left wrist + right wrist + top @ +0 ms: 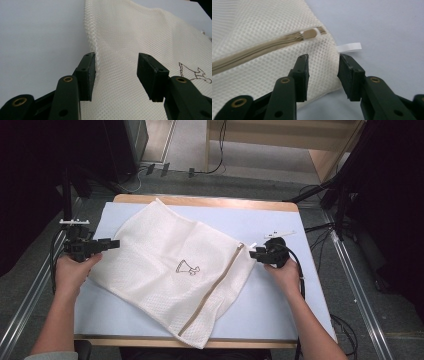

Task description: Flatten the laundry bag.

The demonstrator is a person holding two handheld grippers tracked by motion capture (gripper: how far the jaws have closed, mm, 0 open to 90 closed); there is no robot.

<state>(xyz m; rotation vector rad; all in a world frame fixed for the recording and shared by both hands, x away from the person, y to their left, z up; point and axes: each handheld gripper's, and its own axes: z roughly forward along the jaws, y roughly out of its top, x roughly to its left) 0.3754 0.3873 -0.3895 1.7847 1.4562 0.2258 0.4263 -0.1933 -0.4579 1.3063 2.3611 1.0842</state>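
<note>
Holding my two grippers at opposite edges of a cream mesh laundry bag, I see both with jaws parted and nothing clamped. My left gripper sits at about nine o'clock on the table in the high view, pointing toward the bag's left edge. In the left gripper view its jaws stand wide apart, with the bag's netted edge running up just beside the pad at ten o'clock and the mesh lying between the two pads without being pinched. My right gripper sits at about three o'clock, pointing left at the bag's right corner. In the right gripper view its jaws are moderately open, the bag's corner lies between and below them, and neither pad presses on the fabric. Just past those jaws, toward twelve o'clock, is the tan zipper, ending in a rounded pull, and a small white label sticks out from the bag's seam at one o'clock. The bag lies flat and skewed across the middle of the pale blue table mat, one corner toward eleven o'clock and another hanging over the near edge at six o'clock. A small dark line drawing is printed near its centre. My hands enter from six o'clock.
</note>
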